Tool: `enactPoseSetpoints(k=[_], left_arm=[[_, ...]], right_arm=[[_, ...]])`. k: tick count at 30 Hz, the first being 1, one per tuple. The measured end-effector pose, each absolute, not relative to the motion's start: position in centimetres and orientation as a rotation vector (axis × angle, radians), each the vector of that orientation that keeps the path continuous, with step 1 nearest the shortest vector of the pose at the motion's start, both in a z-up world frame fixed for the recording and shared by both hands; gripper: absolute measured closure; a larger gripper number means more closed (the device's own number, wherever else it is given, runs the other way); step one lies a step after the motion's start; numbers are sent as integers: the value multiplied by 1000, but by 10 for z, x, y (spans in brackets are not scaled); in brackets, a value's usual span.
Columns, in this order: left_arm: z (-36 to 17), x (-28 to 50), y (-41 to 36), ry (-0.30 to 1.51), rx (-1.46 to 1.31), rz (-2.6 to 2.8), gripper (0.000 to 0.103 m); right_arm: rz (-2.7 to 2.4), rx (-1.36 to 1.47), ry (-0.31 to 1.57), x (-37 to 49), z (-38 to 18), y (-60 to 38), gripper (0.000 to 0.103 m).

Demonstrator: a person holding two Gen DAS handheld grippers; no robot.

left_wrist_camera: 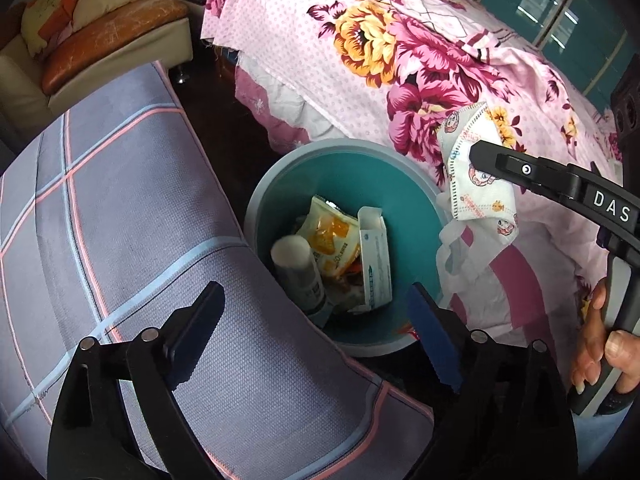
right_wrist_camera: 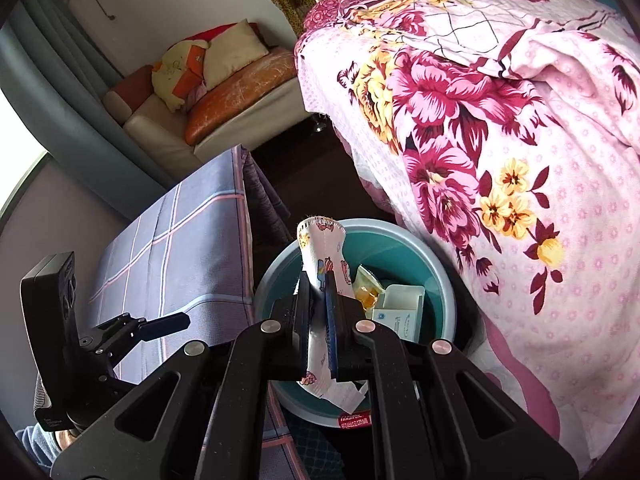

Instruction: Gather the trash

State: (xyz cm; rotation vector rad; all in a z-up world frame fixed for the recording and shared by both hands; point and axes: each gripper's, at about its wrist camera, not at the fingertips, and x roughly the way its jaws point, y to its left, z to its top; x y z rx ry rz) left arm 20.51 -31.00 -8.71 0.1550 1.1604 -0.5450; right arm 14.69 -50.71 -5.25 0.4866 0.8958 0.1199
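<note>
A teal trash bin (left_wrist_camera: 352, 176) stands on the floor between a purple plaid cushion and the bed; it also shows in the right wrist view (right_wrist_camera: 404, 248). It holds a yellow snack packet (left_wrist_camera: 332, 236), a white box (left_wrist_camera: 374, 268) and a white bottle (left_wrist_camera: 298, 268). My right gripper (right_wrist_camera: 319, 292) is shut on a white patterned face mask (right_wrist_camera: 324, 248) and holds it above the bin's right rim; the mask (left_wrist_camera: 476, 184) hangs from that gripper in the left wrist view. My left gripper (left_wrist_camera: 316, 320) is open and empty, just over the bin's near edge.
A bed with a pink floral cover (left_wrist_camera: 400, 60) rises to the right of the bin. The purple plaid cushion (left_wrist_camera: 120, 220) lies to the left. A cream sofa with orange cushions (left_wrist_camera: 100, 40) stands at the back left. Dark floor shows between them.
</note>
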Motion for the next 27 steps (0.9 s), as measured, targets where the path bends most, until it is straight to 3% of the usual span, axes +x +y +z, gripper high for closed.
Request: enactPoseSetpoints(k=[4, 6, 7, 10, 11, 23, 27], left_arm=[[-87, 204, -303, 1171, 138, -531, 11], [-87, 204, -300, 1175, 127, -527, 10], [-86, 203, -299, 1176, 124, -523, 10], [-83, 201, -294, 1172, 120, -510, 10], [-82, 200, -293, 1170, 118, -508, 10], [-58, 178, -262, 1135, 91, -449, 8], [-51, 169, -251, 1123, 76, -437, 4]], right_arm=[[114, 479, 903, 150, -52, -503, 91], [106, 470, 901, 150, -51, -500, 72], [102, 463, 899, 150, -49, -499, 49], [95, 447, 905, 149, -47, -495, 39], [92, 449, 904, 149, -47, -495, 30], [89, 412, 943, 126, -31, -477, 10], [80, 346, 949, 112, -23, -462, 10]])
